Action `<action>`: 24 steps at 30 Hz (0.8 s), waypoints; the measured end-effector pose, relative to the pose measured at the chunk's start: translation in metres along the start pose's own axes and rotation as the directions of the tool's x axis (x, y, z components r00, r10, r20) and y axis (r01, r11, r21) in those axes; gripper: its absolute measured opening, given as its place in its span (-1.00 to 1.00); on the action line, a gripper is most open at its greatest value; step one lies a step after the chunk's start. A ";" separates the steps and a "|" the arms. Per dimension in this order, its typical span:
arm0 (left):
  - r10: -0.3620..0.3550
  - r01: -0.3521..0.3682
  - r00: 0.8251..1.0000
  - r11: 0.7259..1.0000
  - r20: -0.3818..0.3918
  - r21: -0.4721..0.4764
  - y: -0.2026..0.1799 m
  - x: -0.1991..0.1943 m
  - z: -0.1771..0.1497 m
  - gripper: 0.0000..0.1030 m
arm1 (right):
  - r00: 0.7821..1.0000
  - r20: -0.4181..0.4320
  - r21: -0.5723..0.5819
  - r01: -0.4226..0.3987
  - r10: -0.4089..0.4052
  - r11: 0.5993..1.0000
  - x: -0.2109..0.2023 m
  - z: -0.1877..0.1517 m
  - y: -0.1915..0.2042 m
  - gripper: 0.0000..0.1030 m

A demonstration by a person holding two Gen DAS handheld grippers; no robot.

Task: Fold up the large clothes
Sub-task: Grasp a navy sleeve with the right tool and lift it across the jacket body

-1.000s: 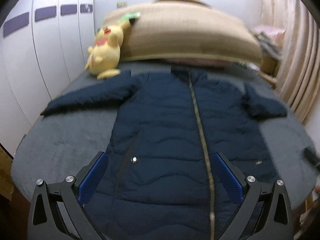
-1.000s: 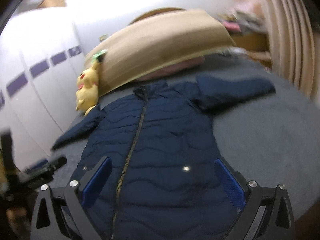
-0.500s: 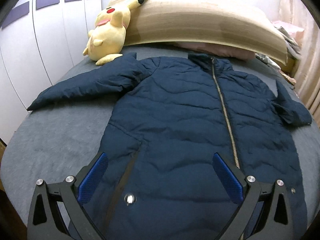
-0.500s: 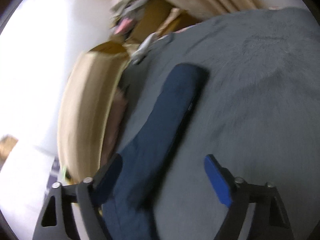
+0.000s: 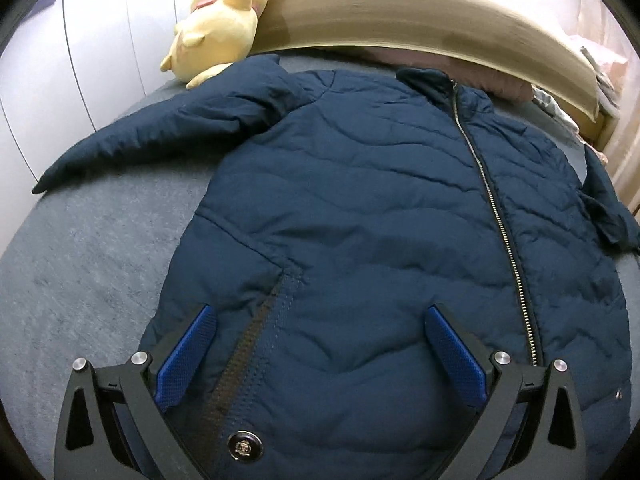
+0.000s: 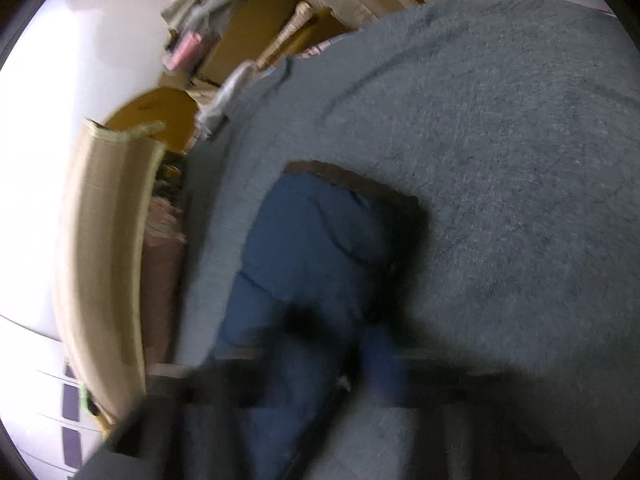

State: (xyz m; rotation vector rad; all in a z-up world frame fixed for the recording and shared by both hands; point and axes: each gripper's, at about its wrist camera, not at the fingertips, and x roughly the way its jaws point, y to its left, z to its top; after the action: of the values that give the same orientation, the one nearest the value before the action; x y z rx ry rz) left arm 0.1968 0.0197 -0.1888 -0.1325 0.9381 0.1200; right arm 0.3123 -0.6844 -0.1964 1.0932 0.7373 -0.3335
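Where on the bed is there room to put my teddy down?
Bare grey blanket lies left of the navy jacket, below its spread sleeve. More shows beyond the other sleeve. It is crowded near the Pikachu plush and tan pillow.

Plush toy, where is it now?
Left wrist view, upper left: the plush lies at the bed's head against the tan pillow, touching the jacket sleeve.

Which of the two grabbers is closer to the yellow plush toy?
Left. The left gripper hangs over the jacket's hem, the plush toy far ahead. The right view shows only a sleeve, no toy.
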 end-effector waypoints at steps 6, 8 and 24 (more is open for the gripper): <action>-0.033 0.033 0.999 0.999 0.025 -0.024 0.008 -0.010 0.004 1.00 | 0.993 0.111 -0.306 -0.007 0.043 0.952 -0.054 -0.016 0.093 -0.86; -0.042 0.044 0.998 0.998 0.044 -0.040 0.014 -0.017 0.006 1.00 | 0.987 0.124 -0.396 -0.048 0.105 0.917 -0.079 -0.033 0.136 -0.86; -0.028 0.060 0.986 0.979 0.166 -0.196 0.097 -0.079 0.010 1.00 | 0.975 -0.173 -0.858 -0.217 0.137 0.466 -0.082 -0.373 0.328 0.60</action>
State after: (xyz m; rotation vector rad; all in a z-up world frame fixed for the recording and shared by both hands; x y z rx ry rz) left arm 0.1431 0.1132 -0.1247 -0.3255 0.7582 0.1816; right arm 0.3053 -0.2159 -0.0124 0.1643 0.7148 0.2899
